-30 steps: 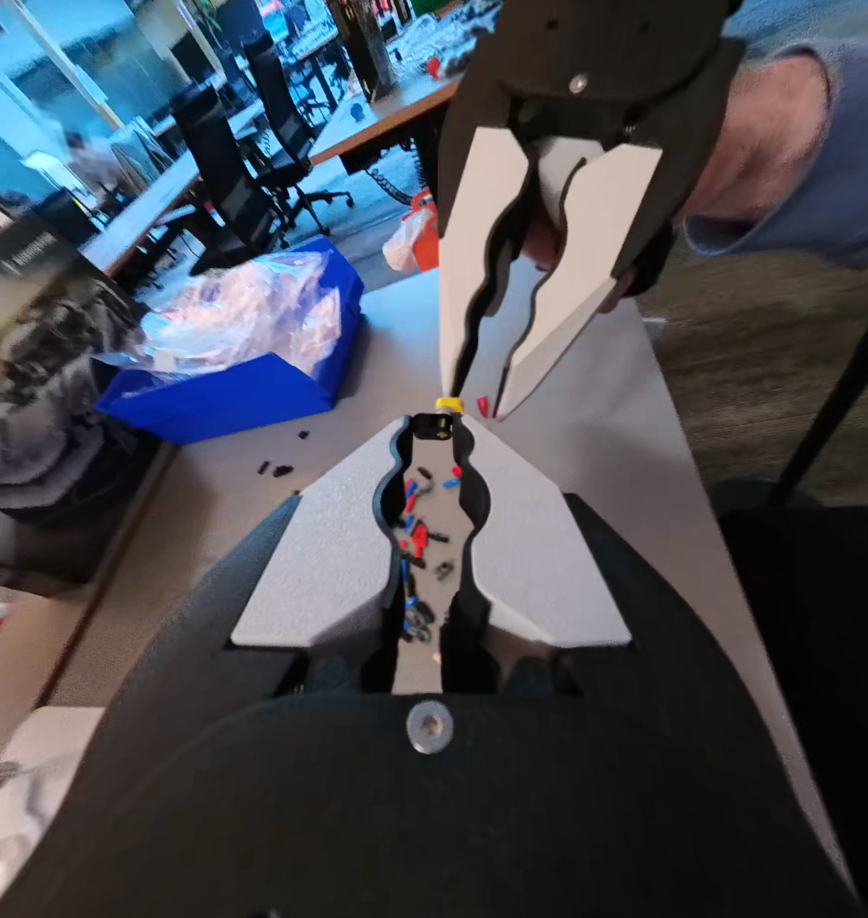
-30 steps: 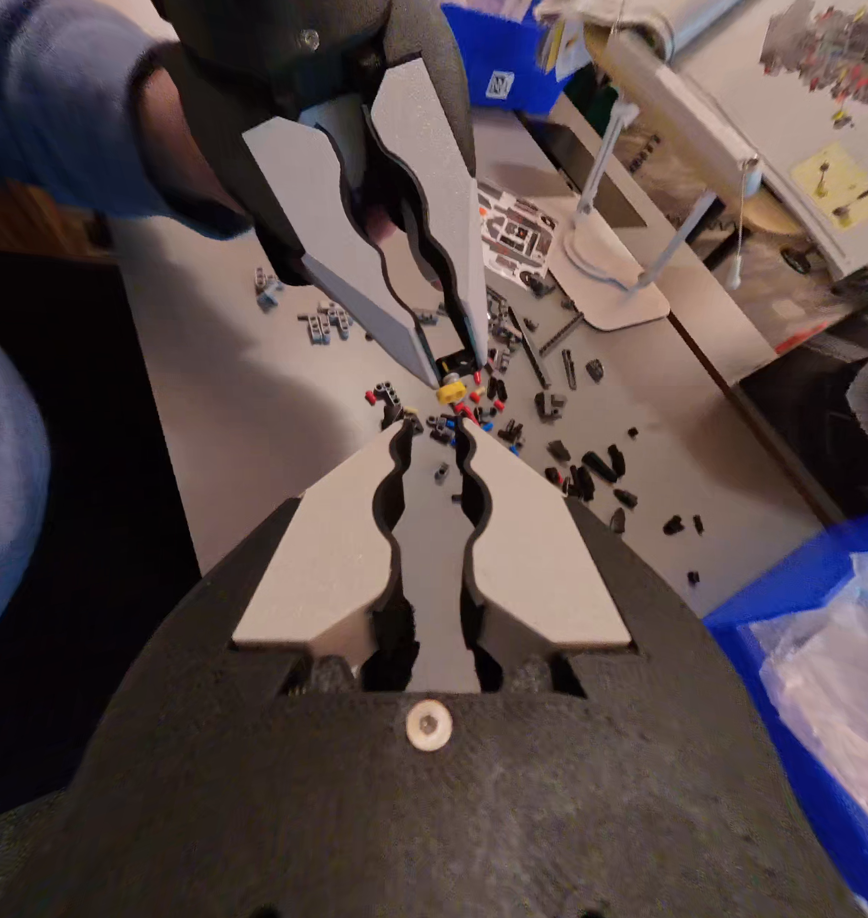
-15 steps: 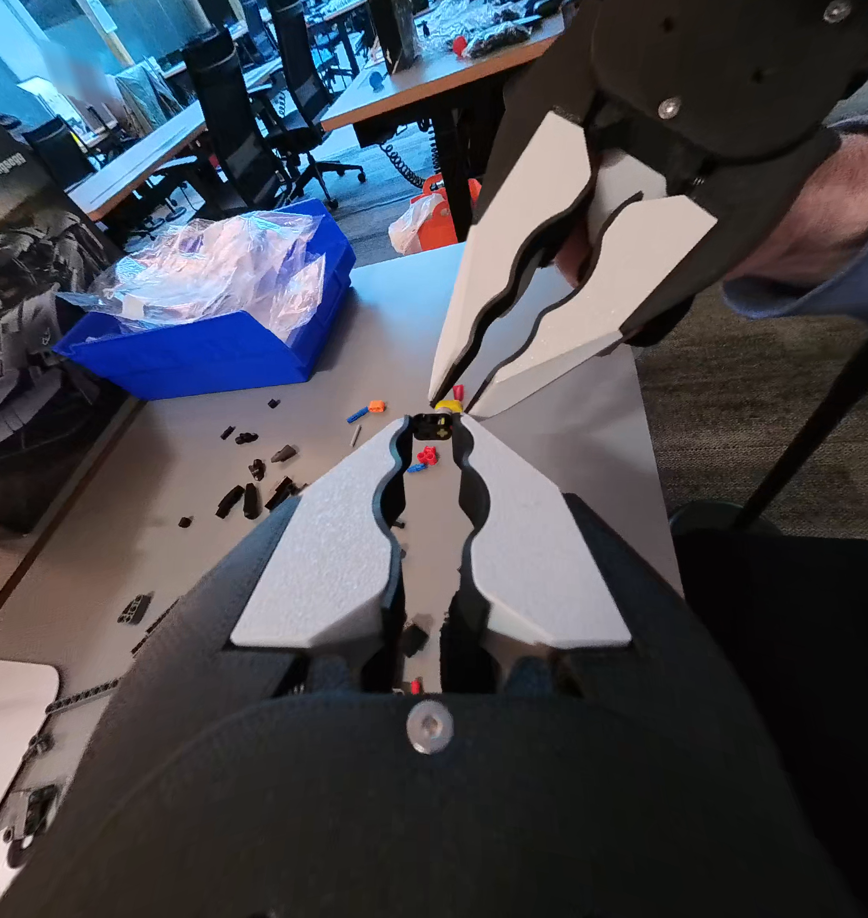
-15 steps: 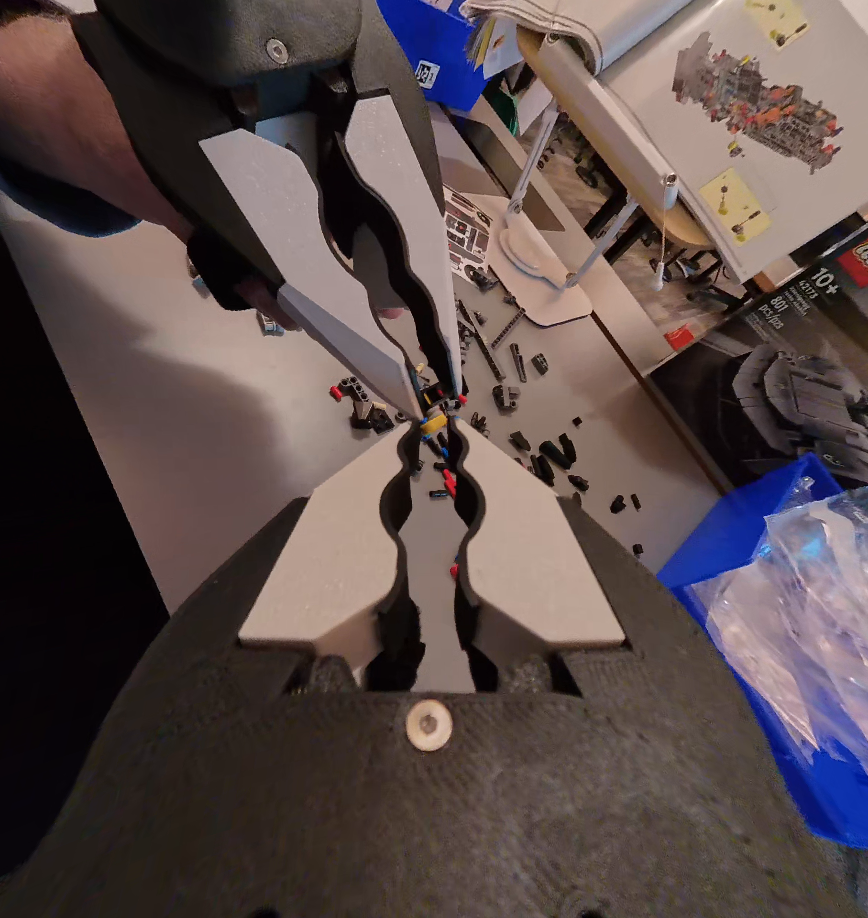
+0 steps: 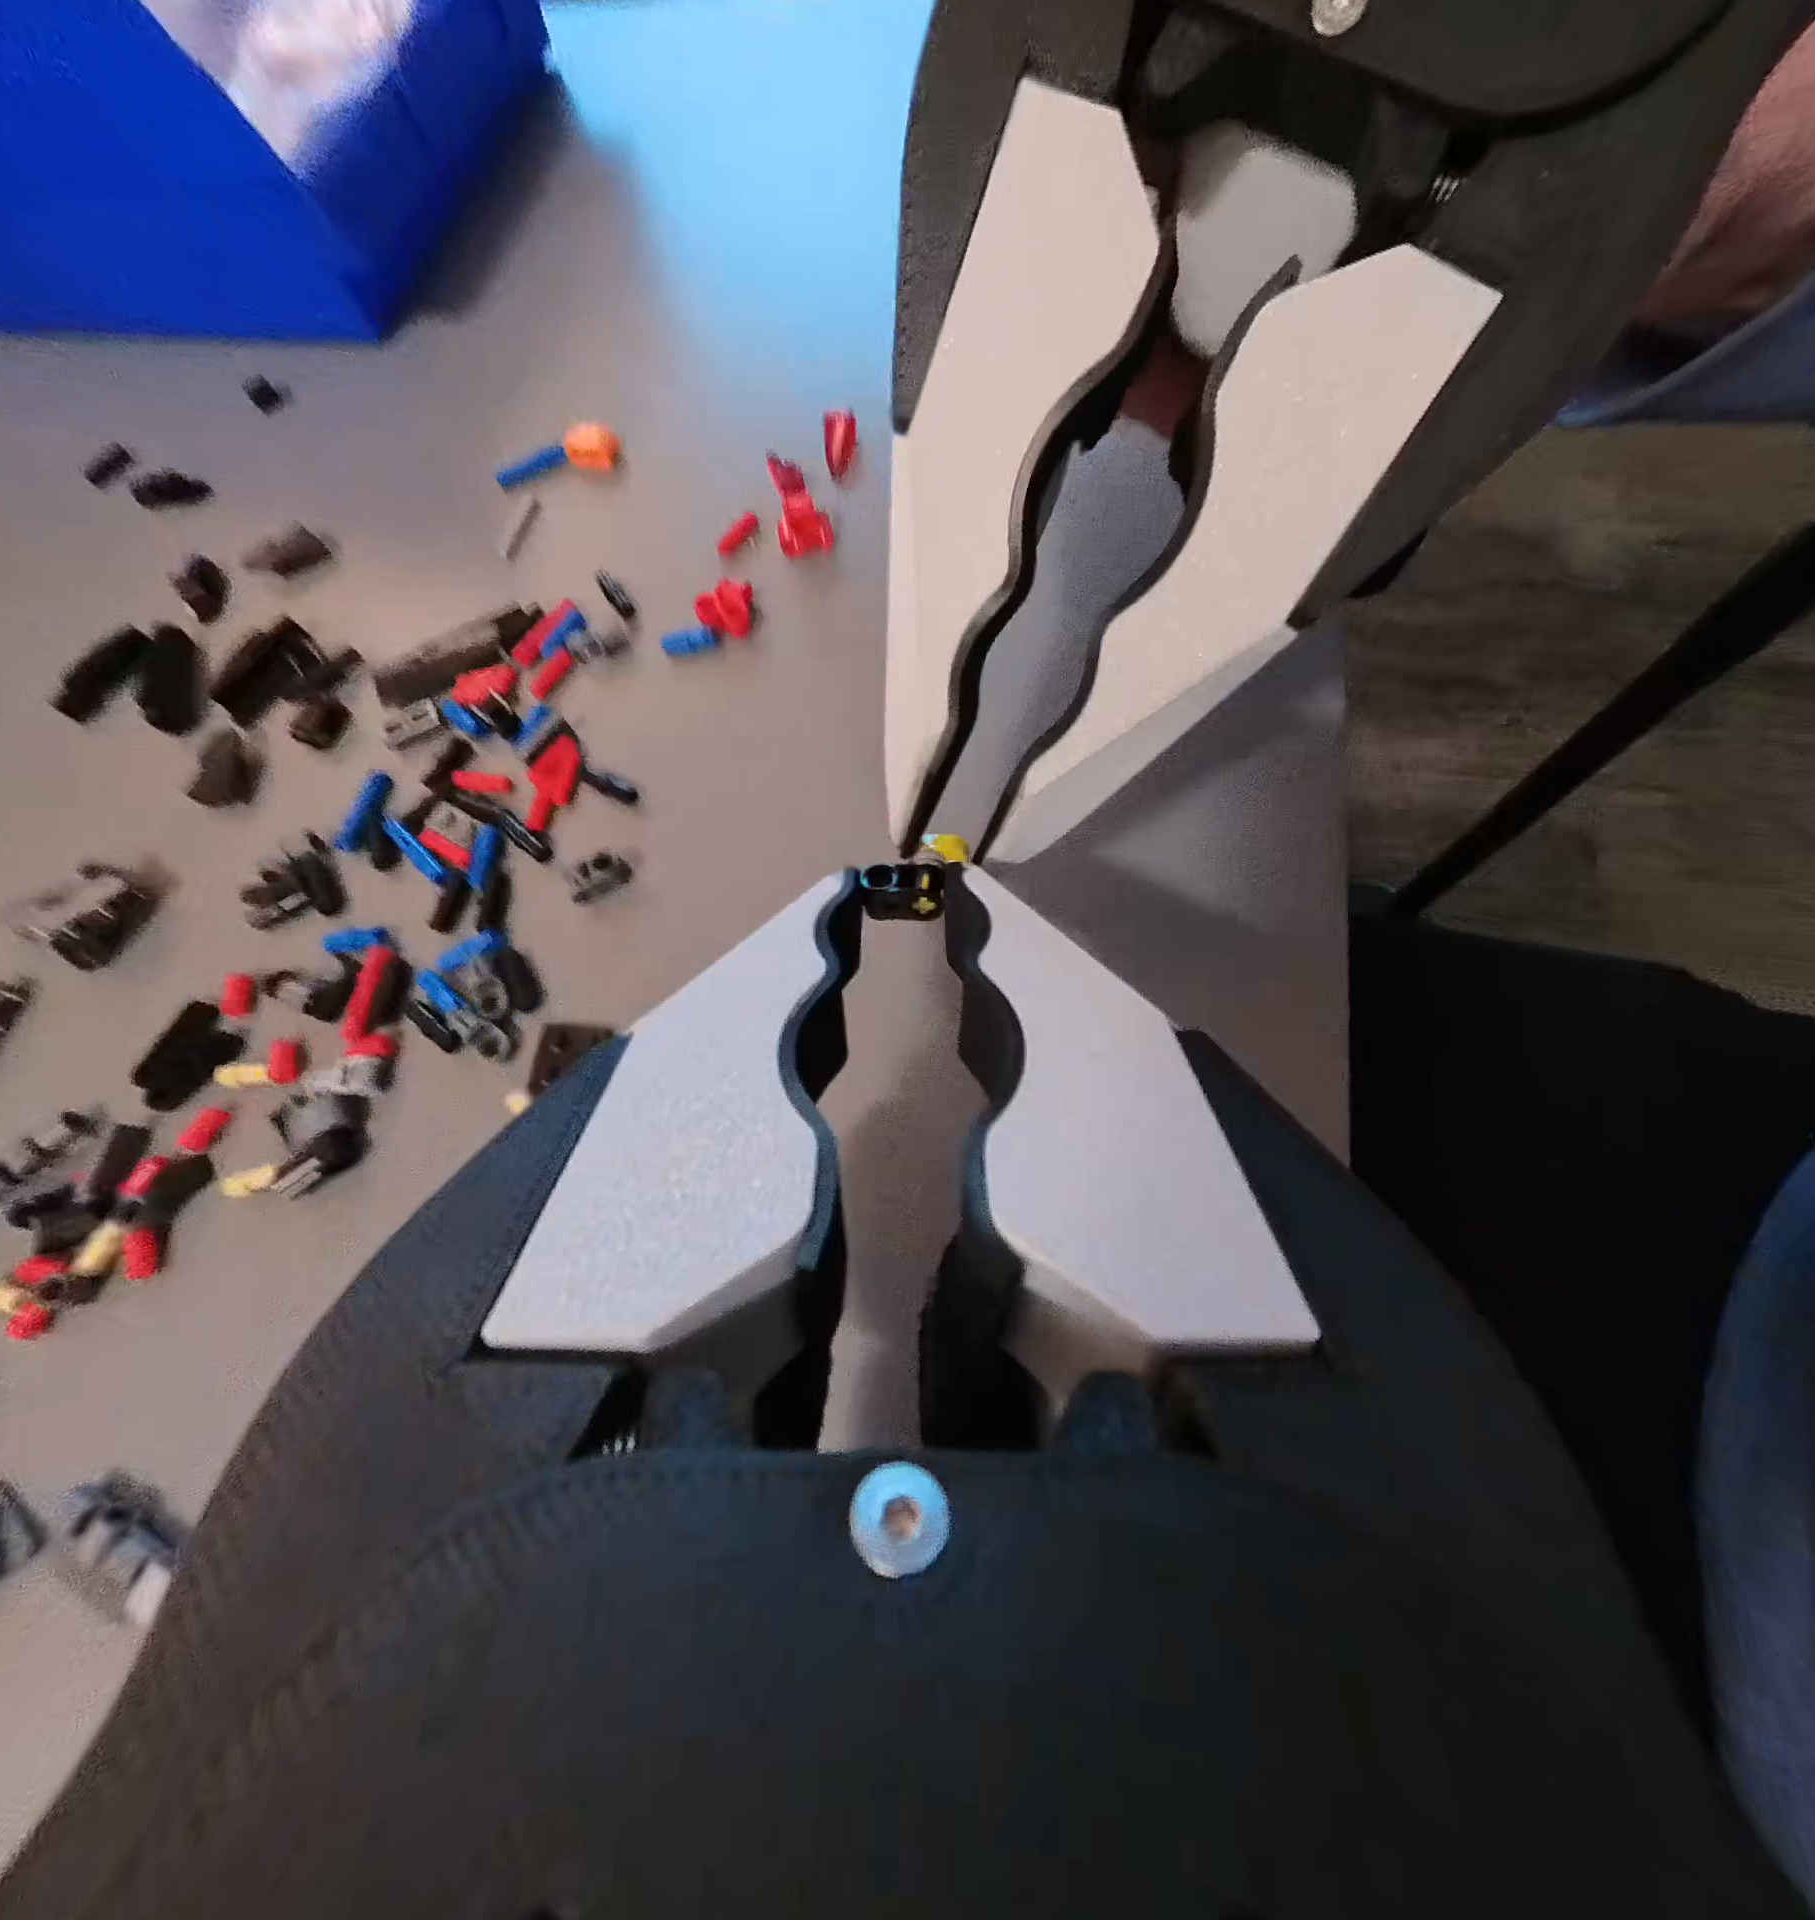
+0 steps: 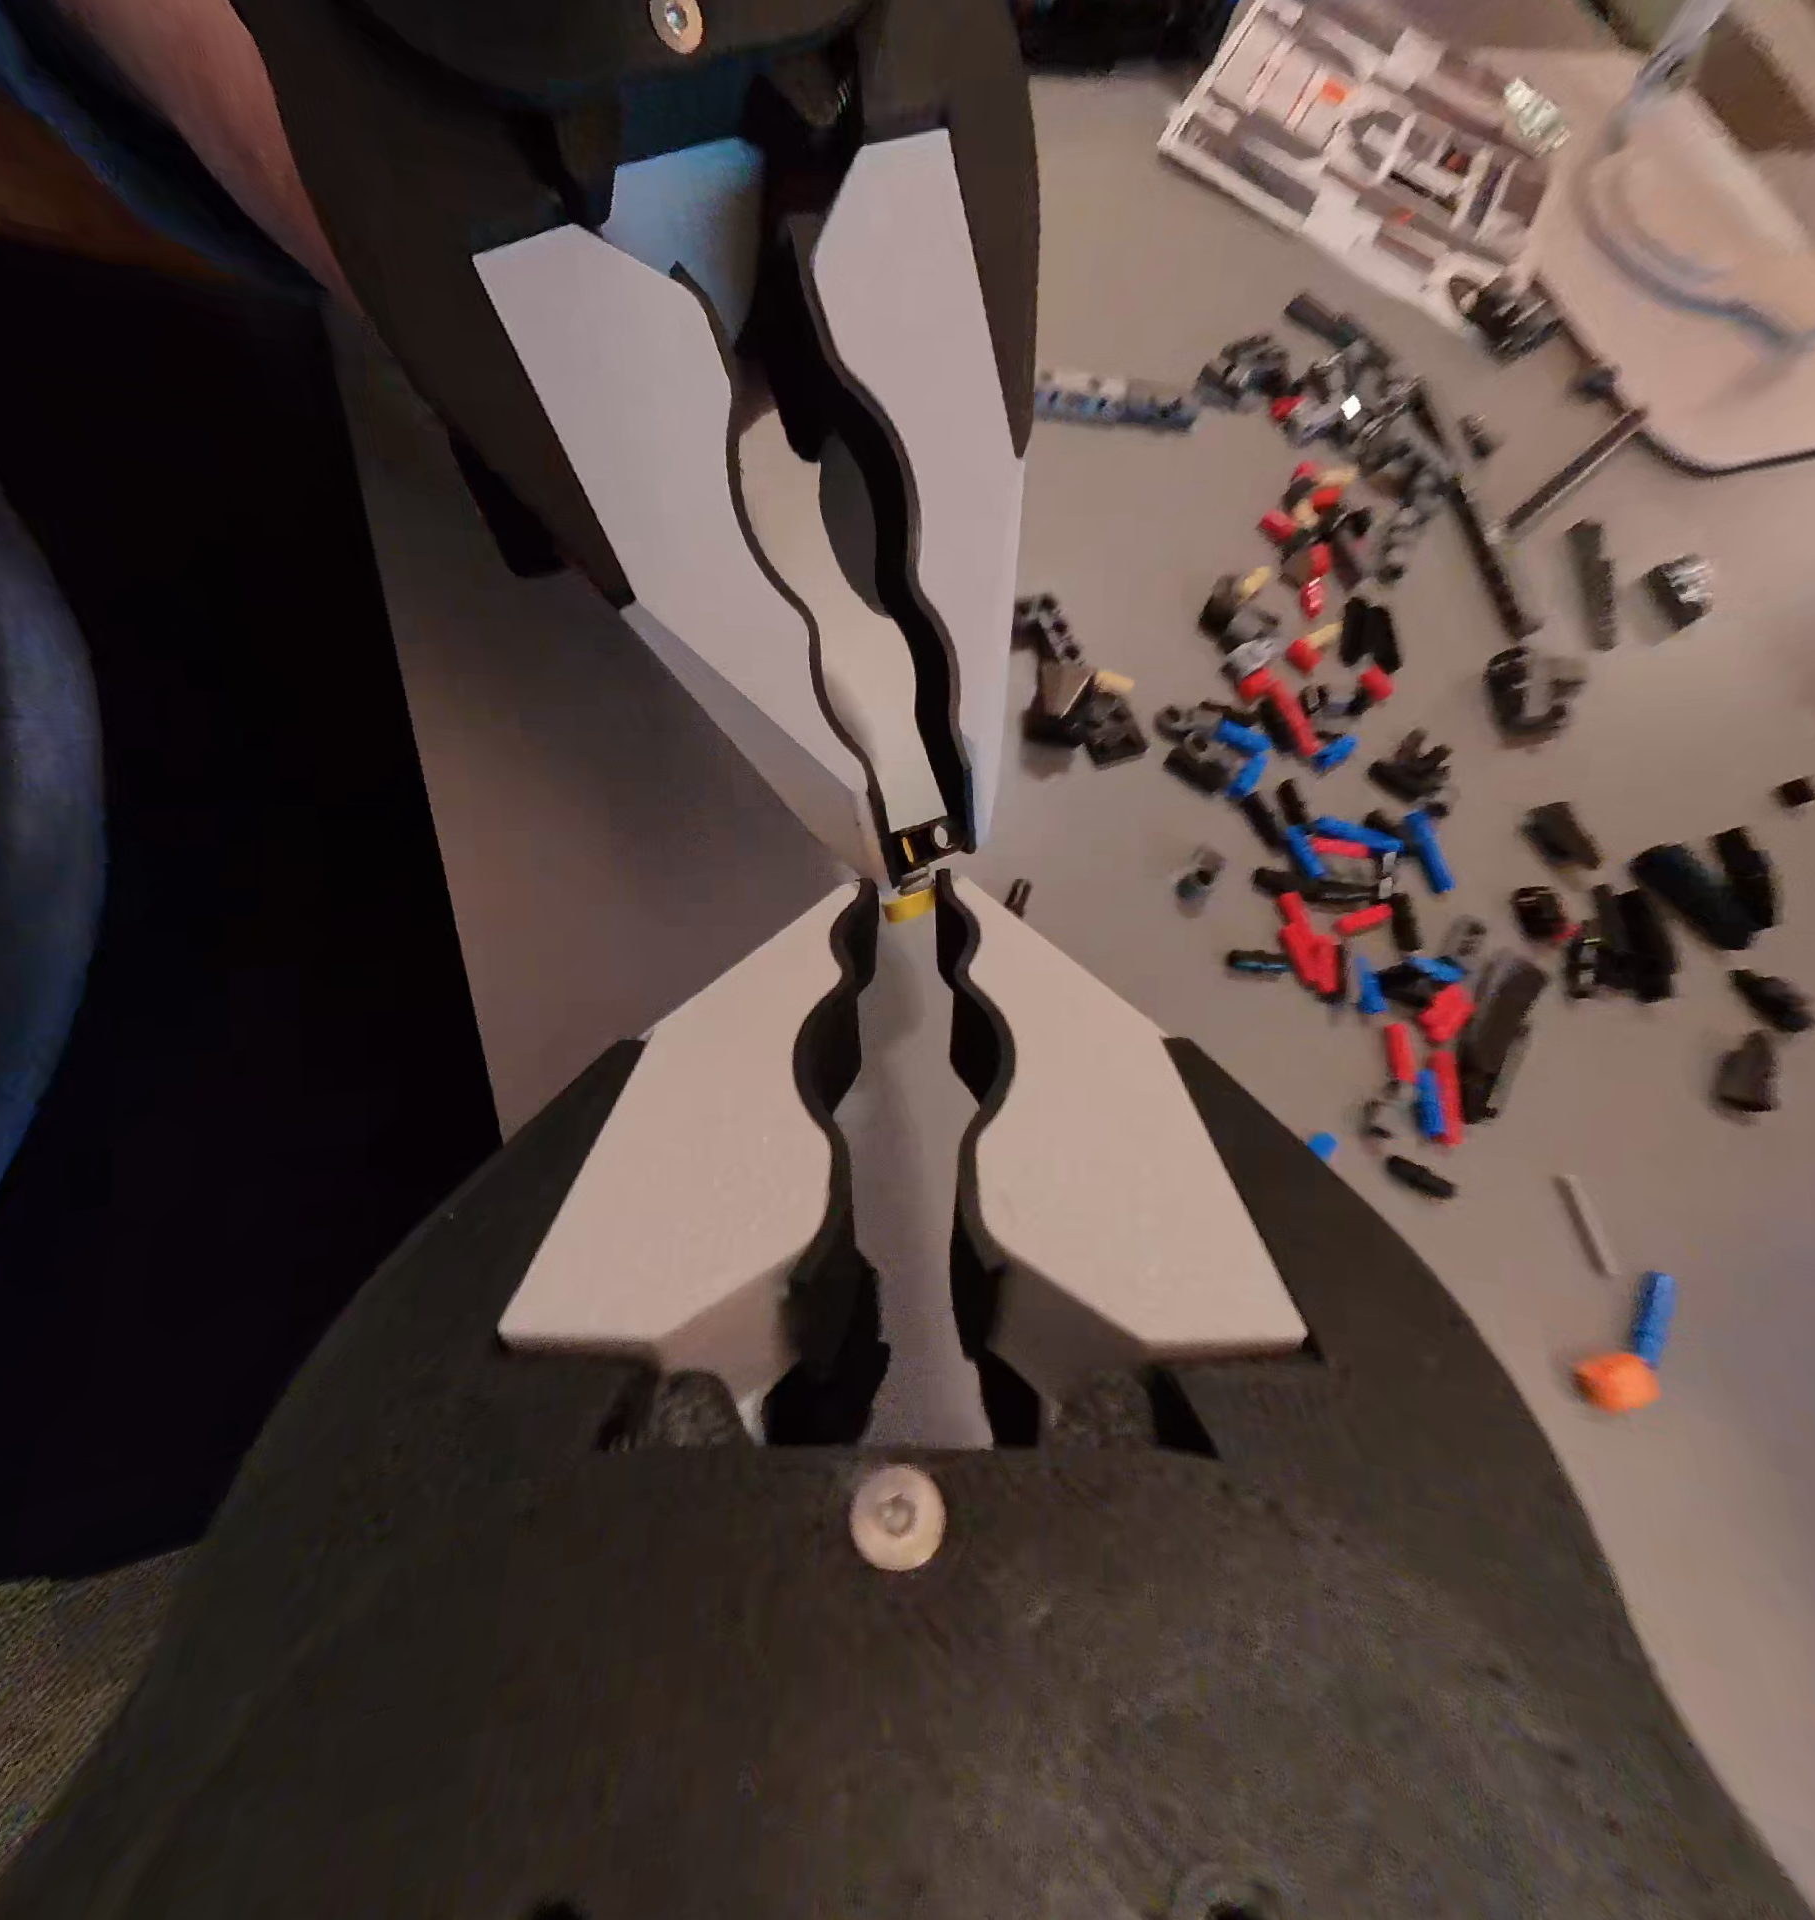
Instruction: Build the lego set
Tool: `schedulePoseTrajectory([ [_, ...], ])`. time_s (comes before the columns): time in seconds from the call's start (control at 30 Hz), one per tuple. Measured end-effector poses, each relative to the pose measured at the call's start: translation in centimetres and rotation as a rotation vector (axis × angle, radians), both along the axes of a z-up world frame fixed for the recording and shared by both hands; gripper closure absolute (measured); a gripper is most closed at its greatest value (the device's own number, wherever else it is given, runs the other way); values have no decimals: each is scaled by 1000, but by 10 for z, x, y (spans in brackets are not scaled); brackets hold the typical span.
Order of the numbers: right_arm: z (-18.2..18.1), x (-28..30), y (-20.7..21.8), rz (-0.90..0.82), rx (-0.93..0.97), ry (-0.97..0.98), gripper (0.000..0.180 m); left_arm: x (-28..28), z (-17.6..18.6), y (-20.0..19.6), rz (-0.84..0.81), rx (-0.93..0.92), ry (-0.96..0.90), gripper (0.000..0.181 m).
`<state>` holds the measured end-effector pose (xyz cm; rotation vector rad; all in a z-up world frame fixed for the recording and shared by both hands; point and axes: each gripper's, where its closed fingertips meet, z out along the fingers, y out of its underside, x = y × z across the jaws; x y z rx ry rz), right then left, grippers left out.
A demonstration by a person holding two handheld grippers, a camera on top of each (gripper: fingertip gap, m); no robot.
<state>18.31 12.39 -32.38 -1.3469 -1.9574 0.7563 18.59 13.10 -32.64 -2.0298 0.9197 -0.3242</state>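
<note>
My left gripper [image 5: 903, 902] is shut on a small black connector piece [image 5: 898, 891] and holds it above the grey table [image 5: 674, 312]. My right gripper [image 5: 944, 847] comes down from above, tip to tip with it. In the right wrist view my right gripper [image 6: 905, 900] is shut on a small yellow bush [image 6: 905, 910]. The yellow bush touches the black connector [image 6: 924, 842], which sits in the left gripper [image 6: 922, 831] reaching down from the top. The yellow bush [image 5: 950, 847] shows only partly in the left wrist view.
Several loose black, red and blue pieces [image 5: 446, 831] lie scattered on the table, also in the right wrist view [image 6: 1350, 883]. A blue bin [image 5: 155, 187] stands at the back. A printed sheet [image 6: 1381, 156] and a white stand base [image 6: 1713, 312] lie beyond. An orange piece [image 6: 1615, 1382] lies nearby. My two grippers' fingertips are within a few centimetres of each other.
Both grippers have tilted down towards the table and stayed tip to tip. My right gripper has closed from slightly open onto the yellow bush. The views are more blurred.
</note>
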Motion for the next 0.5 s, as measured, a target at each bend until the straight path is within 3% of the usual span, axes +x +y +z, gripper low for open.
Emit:
schedulePoseTrajectory([
  [0.2, -33, 2, -5, 27, -19, -100, 172, 0, -33, -6, 8, -103, 78, 166],
  [0.5, -34, -1, -2, 43, 0, -152, 162, -5, -35, -8, 11, -96, 103, 163],
])
